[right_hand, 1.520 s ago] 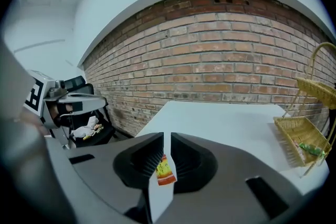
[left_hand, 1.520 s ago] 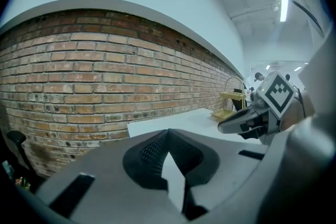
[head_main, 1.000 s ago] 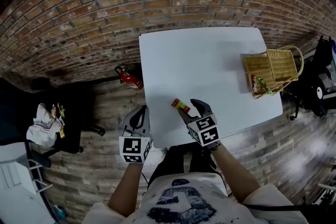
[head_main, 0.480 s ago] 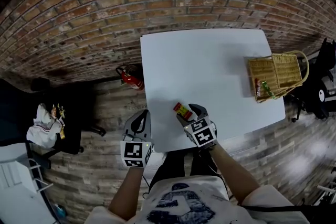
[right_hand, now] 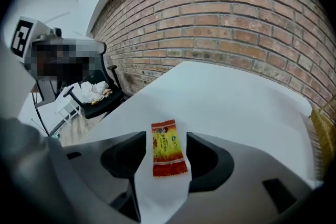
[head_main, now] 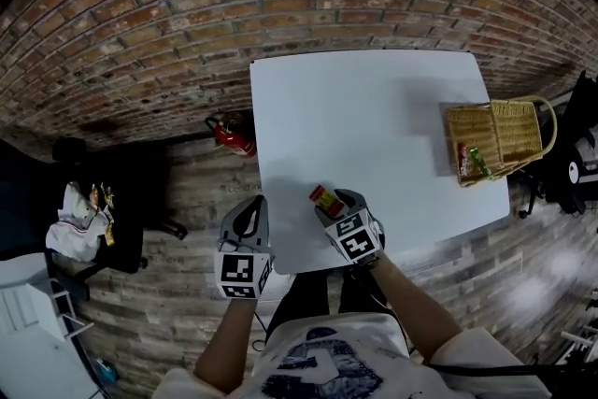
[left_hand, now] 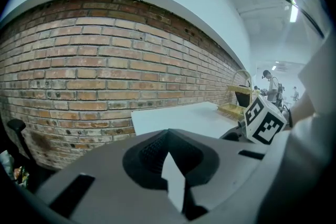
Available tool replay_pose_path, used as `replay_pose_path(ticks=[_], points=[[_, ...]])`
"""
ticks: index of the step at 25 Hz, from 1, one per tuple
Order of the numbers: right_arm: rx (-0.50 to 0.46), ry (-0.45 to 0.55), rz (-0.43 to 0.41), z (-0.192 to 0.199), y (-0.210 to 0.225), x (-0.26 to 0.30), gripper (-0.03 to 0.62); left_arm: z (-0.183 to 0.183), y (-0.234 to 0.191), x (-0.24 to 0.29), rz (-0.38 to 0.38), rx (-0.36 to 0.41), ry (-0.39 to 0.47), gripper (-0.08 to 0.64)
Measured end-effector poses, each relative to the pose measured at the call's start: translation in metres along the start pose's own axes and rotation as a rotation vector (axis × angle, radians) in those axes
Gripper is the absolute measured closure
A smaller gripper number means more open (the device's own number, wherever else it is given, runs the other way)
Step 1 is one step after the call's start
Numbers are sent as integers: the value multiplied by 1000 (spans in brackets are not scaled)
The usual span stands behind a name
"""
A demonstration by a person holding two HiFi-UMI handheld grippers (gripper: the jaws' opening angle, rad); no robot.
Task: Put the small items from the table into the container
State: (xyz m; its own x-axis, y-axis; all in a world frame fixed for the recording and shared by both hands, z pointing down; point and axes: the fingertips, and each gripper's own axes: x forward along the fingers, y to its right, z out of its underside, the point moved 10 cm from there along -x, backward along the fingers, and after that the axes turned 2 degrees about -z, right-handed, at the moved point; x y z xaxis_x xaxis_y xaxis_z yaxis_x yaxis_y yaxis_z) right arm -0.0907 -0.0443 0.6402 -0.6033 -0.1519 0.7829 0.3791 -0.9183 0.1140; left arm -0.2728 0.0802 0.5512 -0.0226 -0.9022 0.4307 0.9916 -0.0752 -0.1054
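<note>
Near the bench (head_main: 374, 107) front edge, the right hand-held gripper (right_hand: 167, 164) stands open astride the packet (right_hand: 167, 150), one jaw each side, so closing would pinch it. Left hand-held gripper (head_main: 248, 208) idles closed, out of the way. Basket (head_main: 509, 134) sits far right.

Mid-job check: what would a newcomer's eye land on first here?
The red-and-yellow snack packet lying flat on the white table, between the open jaws of the right gripper. Next, the wicker basket at the table's right edge in the head view, with wrappers already inside, and the brick wall behind.
</note>
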Motion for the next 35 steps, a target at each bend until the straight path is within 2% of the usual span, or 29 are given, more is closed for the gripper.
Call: replay_pose_path(ticks=[4,15,19,29,35], points=[[-6,-32,-3,2,2,5,342,2,0,2,-4,-5,-4,512],[-32,-42,18,5,-1,6,364,4,2,0,-10,-21,2,512],[-53,-37,37,6,-10,6,425,5,2,-3,-21,-29,7,512],[-60,-17,49,8,-22,4,477,13,5,-16,-33,-29,14,512],[-28,5,41,9,-23,0,539,16,6,-26,-31,-23,13,512]])
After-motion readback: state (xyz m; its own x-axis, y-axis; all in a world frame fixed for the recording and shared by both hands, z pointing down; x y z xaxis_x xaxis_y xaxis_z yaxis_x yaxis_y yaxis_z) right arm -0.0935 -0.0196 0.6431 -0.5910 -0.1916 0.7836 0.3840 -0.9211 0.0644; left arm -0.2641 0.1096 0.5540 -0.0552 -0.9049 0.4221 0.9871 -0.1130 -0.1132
